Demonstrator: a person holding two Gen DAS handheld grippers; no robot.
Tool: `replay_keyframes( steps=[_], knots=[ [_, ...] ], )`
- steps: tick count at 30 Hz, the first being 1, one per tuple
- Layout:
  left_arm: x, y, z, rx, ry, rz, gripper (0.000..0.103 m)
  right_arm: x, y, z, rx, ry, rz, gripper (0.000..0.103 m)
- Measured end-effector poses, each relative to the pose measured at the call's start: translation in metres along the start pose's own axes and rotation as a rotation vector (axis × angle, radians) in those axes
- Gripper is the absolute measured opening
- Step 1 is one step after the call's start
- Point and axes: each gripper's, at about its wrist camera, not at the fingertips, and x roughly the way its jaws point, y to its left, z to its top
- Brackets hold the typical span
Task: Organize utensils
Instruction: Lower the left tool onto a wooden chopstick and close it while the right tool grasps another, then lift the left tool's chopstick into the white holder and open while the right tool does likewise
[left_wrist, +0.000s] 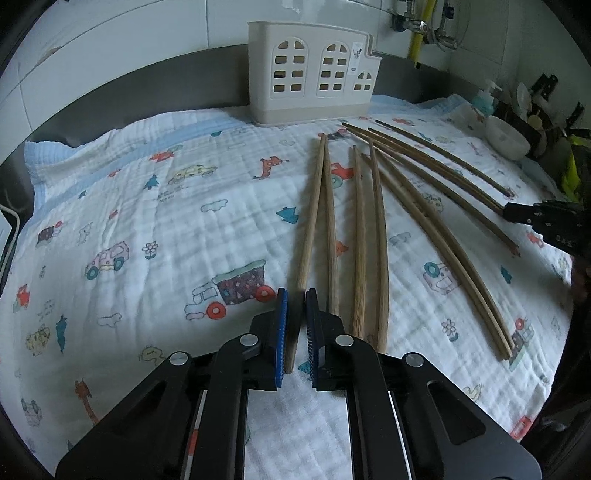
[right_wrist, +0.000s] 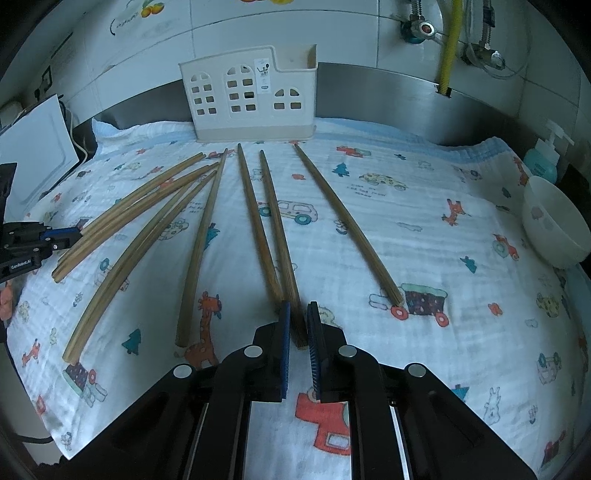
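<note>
The left claw (left_wrist: 295, 295) is closed on the thick end of a wooden chopstick (left_wrist: 312, 218), its blue pads pressing either side of the stick near the butt. That stick runs away toward the holder and meets a second chopstick (left_wrist: 330, 221) at the tips, the two making a narrow V on the cloth.

The right claw (right_wrist: 298, 306) is likewise clamped on the near end of another chopstick (right_wrist: 280, 240), which lies just beside a neighbouring chopstick (right_wrist: 256, 221) (the pair nearly parallel, tips toward the holder). A single chopstick (right_wrist: 347, 225) lies apart to their right in the right wrist view, its butt by a printed truck. Further left in that view one more lies alone (right_wrist: 203, 240), then a curved pair (right_wrist: 136, 254) and another pair (right_wrist: 136, 206) fanned out.

All lie on a white muslin cloth (right_wrist: 424, 206) printed with cars and giraffes, spread over the desk. A cream utensil holder (left_wrist: 314, 74) with window-shaped cut-outs stands upright at the far edge against the metal backsplash. A white bowl (right_wrist: 554, 229) sits at the cloth's right edge, a teal soap pump bottle (right_wrist: 541, 162) behind it.
</note>
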Motion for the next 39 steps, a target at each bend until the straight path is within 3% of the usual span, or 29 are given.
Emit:
replay_keyframes(
  steps=[5, 27, 39],
  knots=[
    [-0.001, -0.002, 0.001, 0.0, 0.002, 0.015, 0.008, -0.005, 0.003, 0.001, -0.006, -0.013, -0.001, 0.008],
    [-0.006, -0.005, -0.005, -0.032, -0.024, -0.016, 0.006, -0.09, 0.024, 0.04, -0.015, -0.241, 0.049, 0.007],
    [-0.064, 0.0, 0.03, -0.068, -0.216, -0.033, 0.006, -0.126, 0.025, 0.082, -0.05, -0.321, 0.092, 0.007]
  ],
)
